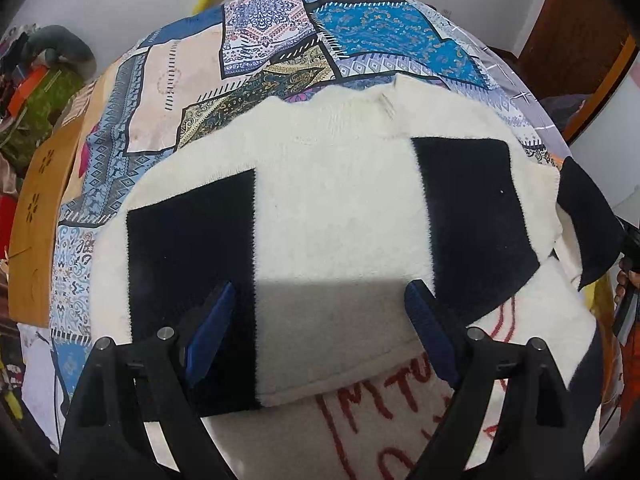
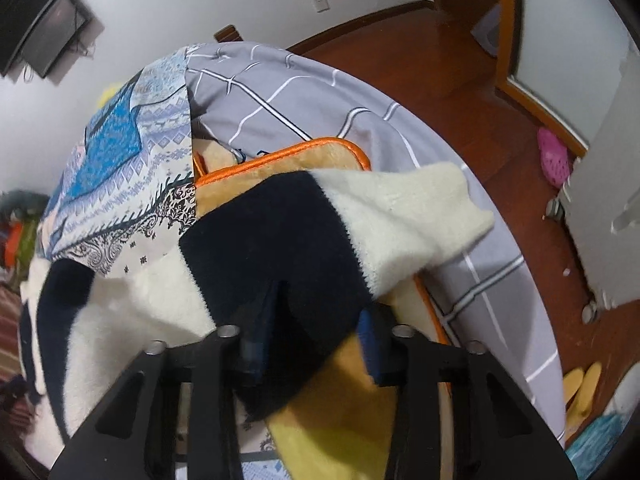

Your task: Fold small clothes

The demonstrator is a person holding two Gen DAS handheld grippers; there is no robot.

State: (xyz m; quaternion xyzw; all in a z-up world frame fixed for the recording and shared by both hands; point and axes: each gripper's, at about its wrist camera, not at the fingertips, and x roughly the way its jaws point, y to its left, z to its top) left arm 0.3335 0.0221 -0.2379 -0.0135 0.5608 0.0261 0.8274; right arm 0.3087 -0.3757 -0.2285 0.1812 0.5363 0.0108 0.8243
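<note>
The cream fleece garment (image 1: 336, 216) with navy blocks lies flat on a patchwork bedspread (image 1: 256, 60). In the left wrist view its long axis runs roughly from 9 to 3 o'clock, and its jagged far edge faces 12 o'clock. One navy block (image 1: 192, 264) sits toward 8 o'clock and another (image 1: 472, 208) toward 3 o'clock. A folded cream layer covers the middle. Below its hem, toward 6 o'clock, red stitched lettering (image 1: 384, 400) shows on the garment; "MTU" can be read, and the rest is cut off or hidden.

The left gripper (image 1: 320, 312) hovers over the fold with its jaws spread wide and nothing between them.

In the right wrist view the sleeve (image 2: 320, 240), navy near the gripper and cream at its end, points toward 2 o'clock. The right gripper (image 2: 320, 332) has its jaws pinching the navy part of that sleeve.

Under the sleeve lies a yellow cushion with orange piping (image 2: 280, 156), on a grey checked sheet (image 2: 280, 84). Toward 3 o'clock is a wooden floor (image 2: 460, 80) with a pink clog (image 2: 554, 156).
</note>
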